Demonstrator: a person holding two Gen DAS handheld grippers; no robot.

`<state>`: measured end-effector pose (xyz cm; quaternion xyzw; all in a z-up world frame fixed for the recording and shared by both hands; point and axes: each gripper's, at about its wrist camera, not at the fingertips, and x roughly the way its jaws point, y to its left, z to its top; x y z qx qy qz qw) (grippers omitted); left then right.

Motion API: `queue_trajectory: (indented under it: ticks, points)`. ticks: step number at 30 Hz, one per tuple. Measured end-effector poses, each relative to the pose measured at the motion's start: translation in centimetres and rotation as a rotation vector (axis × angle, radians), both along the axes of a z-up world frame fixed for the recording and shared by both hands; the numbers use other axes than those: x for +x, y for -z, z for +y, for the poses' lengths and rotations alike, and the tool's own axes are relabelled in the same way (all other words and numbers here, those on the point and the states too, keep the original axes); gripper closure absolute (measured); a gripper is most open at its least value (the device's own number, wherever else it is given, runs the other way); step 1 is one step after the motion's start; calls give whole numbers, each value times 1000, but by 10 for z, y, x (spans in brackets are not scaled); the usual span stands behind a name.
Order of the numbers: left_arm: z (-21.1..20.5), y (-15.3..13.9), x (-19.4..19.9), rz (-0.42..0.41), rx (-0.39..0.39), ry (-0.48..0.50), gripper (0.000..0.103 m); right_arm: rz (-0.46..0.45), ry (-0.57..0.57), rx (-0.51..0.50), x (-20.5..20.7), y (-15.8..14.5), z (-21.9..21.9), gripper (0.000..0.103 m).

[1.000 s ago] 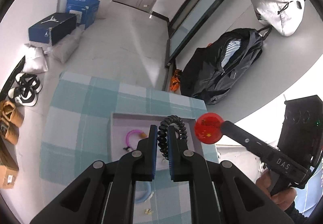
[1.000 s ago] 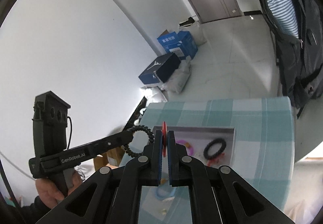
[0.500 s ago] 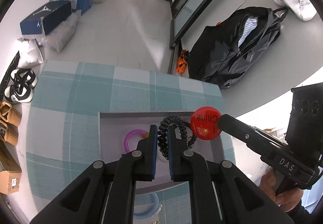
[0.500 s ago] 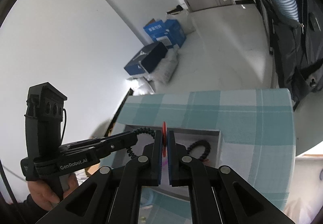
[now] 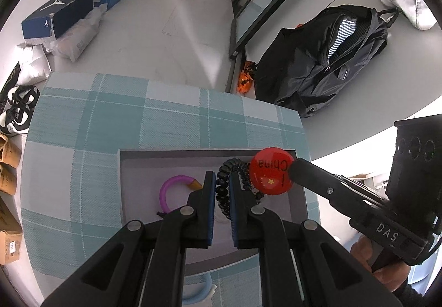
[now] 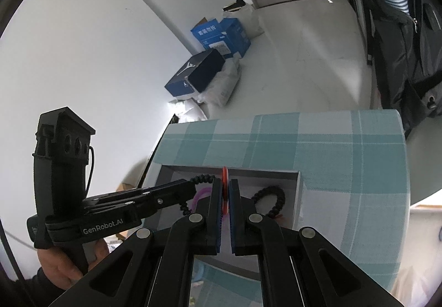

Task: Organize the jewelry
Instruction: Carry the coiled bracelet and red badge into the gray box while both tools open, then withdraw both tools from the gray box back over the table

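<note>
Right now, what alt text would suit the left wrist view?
A gripper pinches a black coiled hair tie over a grey tray holding a purple ring. Beside it, another gripper holds a red badge.

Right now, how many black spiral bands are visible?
2. One black spiral band is pinched in the left gripper over the tray. The other lies in the tray's right part in the right wrist view. Others may be hidden behind the fingers.

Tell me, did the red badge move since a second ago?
Yes. The red badge, held in the right gripper, came down over the grey tray, nearer its far wall.
</note>
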<state>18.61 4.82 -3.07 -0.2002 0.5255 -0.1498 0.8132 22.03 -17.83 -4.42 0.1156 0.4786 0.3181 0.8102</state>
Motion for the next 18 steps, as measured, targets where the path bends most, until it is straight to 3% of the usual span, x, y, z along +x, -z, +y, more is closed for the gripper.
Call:
queue_trajectory:
  ticks: [6,12,18]
  points:
    - [2,-5,1,-15,-2,-12,96,-17,-2,-10,-2,-3,3,96]
    - [4,-10,-6,-22,35,-24,62,-48,-2,4,-7,-11,0,91]
    - [5,-16,-16,-49,90,-38,62,-71,24,19,-15,-19,-7,69]
